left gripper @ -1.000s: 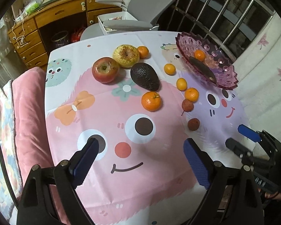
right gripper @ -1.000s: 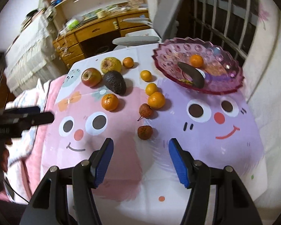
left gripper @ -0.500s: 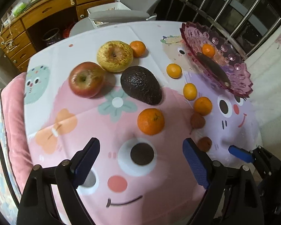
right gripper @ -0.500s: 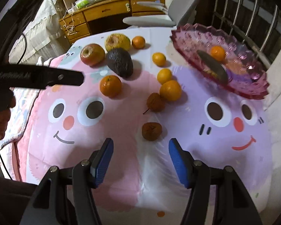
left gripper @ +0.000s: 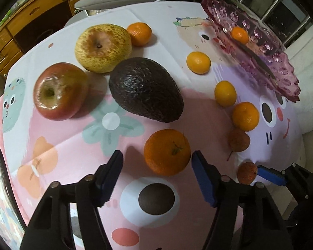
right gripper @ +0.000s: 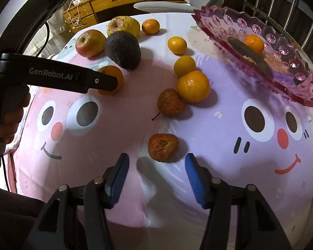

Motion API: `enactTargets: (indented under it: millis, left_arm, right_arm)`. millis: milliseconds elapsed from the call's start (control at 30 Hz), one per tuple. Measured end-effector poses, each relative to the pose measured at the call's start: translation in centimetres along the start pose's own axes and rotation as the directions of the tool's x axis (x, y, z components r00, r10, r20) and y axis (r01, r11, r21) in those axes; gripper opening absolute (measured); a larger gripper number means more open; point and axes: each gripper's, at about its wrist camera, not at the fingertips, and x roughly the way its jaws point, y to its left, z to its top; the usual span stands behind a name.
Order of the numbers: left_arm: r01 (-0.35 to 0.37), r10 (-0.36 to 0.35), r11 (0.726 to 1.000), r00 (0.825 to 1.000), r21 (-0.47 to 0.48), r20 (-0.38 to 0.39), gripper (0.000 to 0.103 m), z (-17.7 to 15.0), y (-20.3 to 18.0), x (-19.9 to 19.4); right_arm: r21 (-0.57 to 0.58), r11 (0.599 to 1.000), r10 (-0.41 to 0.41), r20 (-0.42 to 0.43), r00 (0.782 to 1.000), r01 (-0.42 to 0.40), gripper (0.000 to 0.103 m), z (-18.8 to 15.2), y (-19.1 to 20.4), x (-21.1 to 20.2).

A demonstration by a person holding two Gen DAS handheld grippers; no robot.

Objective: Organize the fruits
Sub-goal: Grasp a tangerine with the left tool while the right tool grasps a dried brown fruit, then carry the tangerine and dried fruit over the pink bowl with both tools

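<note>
Both your grippers have dropped closer and their jaws have just been narrowing; left gripper brackets the orange at lower centre, right gripper frames the lychee; neither grips yet, so pickups look imminent.

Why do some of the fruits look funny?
The two small reddish-brown fruits near the right gripper, one close and one farther, look wrinkled and dried out. A dark elongated fruit lies in the pink dish.
</note>
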Motion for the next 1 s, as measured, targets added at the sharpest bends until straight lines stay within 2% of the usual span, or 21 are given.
enactTargets:
  millis: [133, 267, 300, 567, 767, 1000]
  left_arm:
    - [0.012, -0.012, 1.0, 1.0, 0.01, -0.005, 0.058, 0.4, -0.2, 0.8]
    - [0.021, -0.021, 0.999, 1.0, 0.035, 0.007, 0.049, 0.6, -0.7, 1.0]
    - [0.029, -0.029, 0.999, 1.0, 0.04, 0.009, 0.045, 0.7, -0.7, 1.0]
    - [0.027, -0.027, 0.999, 1.0, 0.046, -0.001, 0.044, 0.6, -0.9, 0.7]
    - [0.02, -0.021, 0.999, 1.0, 0.043, 0.016, 0.044, -0.8, -0.5, -1.3]
    - [0.01, -0.011, 0.999, 0.999, 0.031, 0.046, 0.044, -3.3, -0.7, -4.7]
  right_arm:
    - [0.0, 1.0, -0.008, 0.002, 1.0, 0.008, 0.046, 0.1, -0.1, 0.4]
    - [-0.007, 1.0, -0.028, 0.018, 0.999, 0.028, 0.033, 0.4, -0.1, 0.6]
    - [-0.006, 1.0, -0.03, 0.022, 0.999, 0.03, 0.033, 0.4, -0.1, 0.6]
    - [-0.018, 0.999, -0.031, 0.023, 0.999, 0.031, 0.031, 0.8, 0.3, 0.7]
    - [-0.022, 0.999, -0.031, 0.051, 0.998, 0.032, 0.031, 1.0, 0.7, -0.6]
    - [-0.005, 0.999, -0.036, 0.107, 0.994, 0.037, 0.031, 0.3, 1.4, -3.8]
